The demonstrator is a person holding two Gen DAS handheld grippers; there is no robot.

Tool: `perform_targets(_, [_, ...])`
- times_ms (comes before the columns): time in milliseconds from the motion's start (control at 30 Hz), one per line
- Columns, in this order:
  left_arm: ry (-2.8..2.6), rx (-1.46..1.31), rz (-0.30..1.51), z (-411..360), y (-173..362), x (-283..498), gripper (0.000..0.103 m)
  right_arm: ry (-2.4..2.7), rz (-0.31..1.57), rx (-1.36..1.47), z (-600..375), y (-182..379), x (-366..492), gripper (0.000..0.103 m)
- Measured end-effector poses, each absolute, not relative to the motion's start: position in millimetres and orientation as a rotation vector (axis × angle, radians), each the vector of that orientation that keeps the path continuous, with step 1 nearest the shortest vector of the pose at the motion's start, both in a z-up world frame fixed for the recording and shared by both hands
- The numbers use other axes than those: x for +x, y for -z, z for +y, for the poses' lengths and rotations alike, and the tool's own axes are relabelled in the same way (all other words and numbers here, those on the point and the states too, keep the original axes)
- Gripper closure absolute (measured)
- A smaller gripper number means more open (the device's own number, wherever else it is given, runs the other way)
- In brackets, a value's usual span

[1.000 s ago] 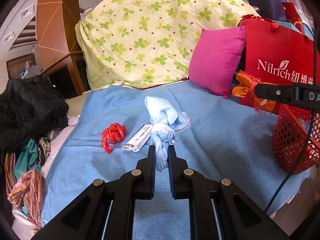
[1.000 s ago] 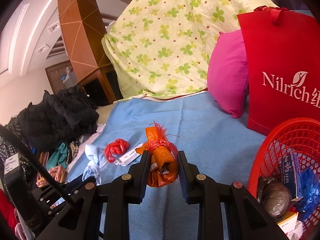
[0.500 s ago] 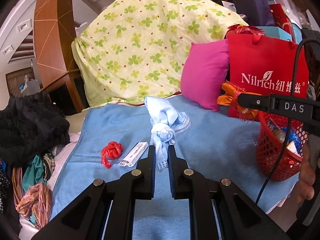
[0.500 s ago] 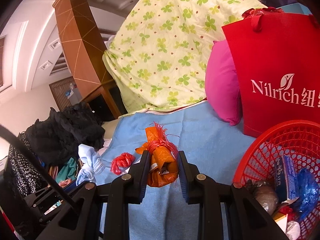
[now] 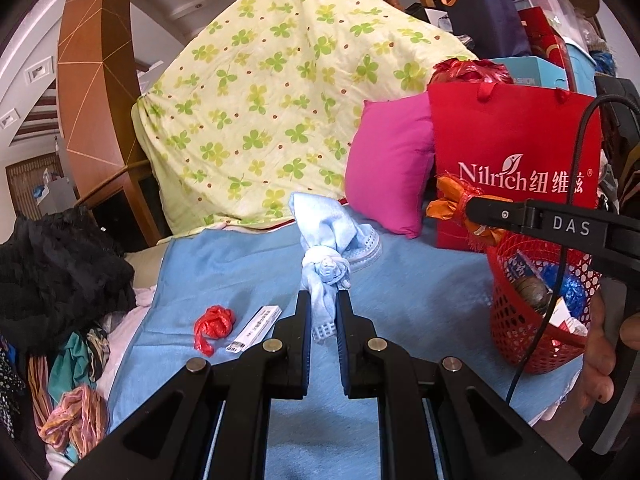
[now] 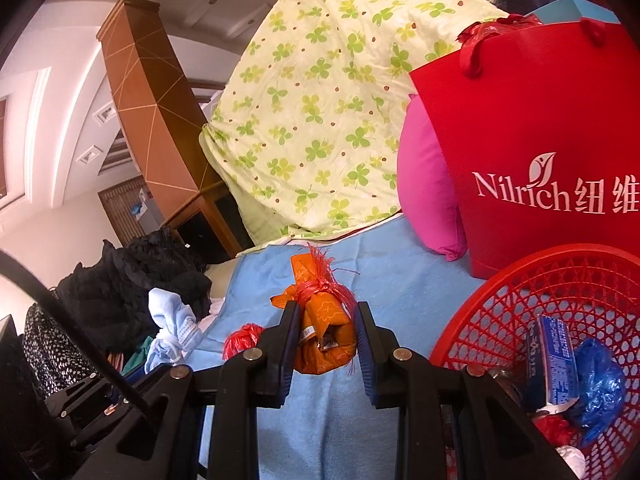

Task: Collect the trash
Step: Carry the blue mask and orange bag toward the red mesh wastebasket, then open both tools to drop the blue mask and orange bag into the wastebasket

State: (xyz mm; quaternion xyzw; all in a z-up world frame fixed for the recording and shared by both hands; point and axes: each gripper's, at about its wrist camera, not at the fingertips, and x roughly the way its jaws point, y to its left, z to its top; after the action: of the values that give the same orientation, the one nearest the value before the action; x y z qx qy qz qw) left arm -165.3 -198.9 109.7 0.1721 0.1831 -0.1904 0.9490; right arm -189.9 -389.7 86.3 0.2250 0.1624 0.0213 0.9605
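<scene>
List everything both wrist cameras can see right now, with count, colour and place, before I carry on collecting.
knotted cloth bundle: 1, pale blue, clamped in the left gripper, off the bed
tied packet: 1, orange with red string, clamped in the right gripper
crumpled bag: 1, red, lying on the blue cover
slim box: 1, white, beside the crumpled bag
basket: 1, red mesh, at the bed's right edge, trash already inside
shopping bag: 1, red, standing behind the basket
pillow: 1, magenta, left of the shopping bag
quilt: 1, yellow-green clover print, at the back
blue cover: 1, on the bed
clothes pile: dark and mixed, far left
left gripper: black, shut
right gripper: black, shut
hand: 1, lower right of the left view
</scene>
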Motion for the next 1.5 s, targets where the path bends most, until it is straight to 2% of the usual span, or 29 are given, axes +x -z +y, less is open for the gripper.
perform_targets(967, [0.599,0.289,0.399,-239.9,-116.5,-189.0,0.091,0.028,0.263,0.525,-445.0,-89.4,-228.1,0.073])
perform_targets(1500, [0.808,0.267,0.434,-290.0,-117.1,-208.6,0.091,0.123,0.215,0.591,-497.6,-84.7,-264.9,0.073])
